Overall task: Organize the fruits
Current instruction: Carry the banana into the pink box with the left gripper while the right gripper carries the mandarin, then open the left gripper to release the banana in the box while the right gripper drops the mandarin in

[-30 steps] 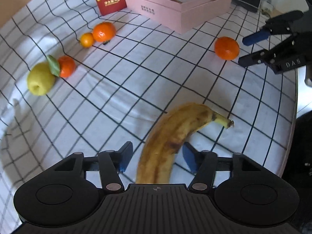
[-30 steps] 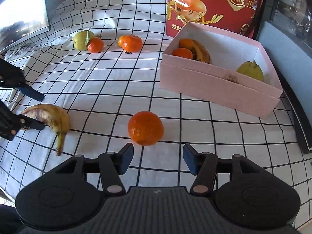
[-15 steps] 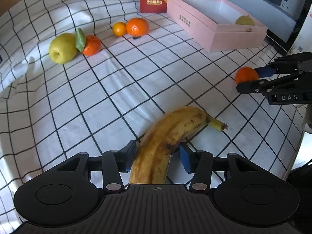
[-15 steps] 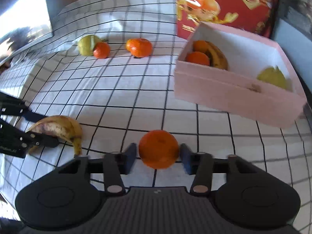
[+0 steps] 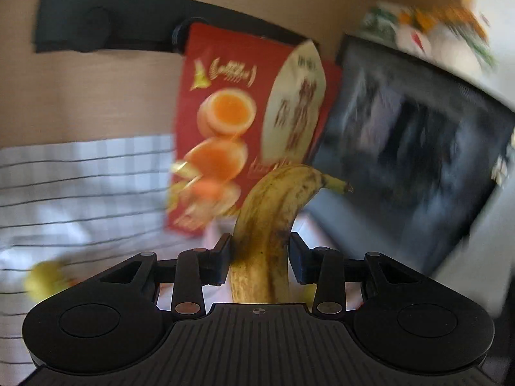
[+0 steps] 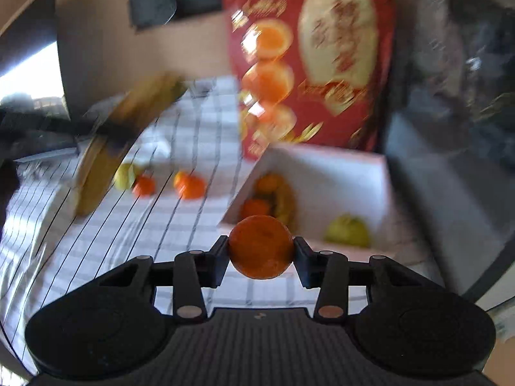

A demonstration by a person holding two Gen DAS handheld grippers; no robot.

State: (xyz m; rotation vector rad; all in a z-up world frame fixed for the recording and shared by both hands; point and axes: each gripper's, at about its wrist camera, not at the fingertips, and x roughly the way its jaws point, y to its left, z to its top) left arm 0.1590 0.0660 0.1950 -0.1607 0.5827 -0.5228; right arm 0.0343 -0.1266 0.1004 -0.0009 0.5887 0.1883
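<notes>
Here, pink box [image 6: 322, 173] holding oranges, banana, pear, left tongs [image 5: 260, 259] closing on banana [image 5: 267, 225], right tongs [image 6: 260, 257] gripping orange [image 6: 260, 246].

A brown-speckled banana [image 5: 267, 225] and a round orange [image 6: 260, 246] are each held off the cloth.

The left gripper [image 5: 260, 259] is closing its jaws on a banana [image 5: 268, 225], which stands up between the fingers [image 5: 222, 259], both pads against its sides, stem tip curling right. Beyond the fingers, blurred, a red box [image 5: 244, 122]; right of it a dark screen [image 5: 412, 148]. Left of the fingers lies checked cloth [image 5: 83, 186] with a yellow-green fruit [image 5: 42, 284]
</notes>
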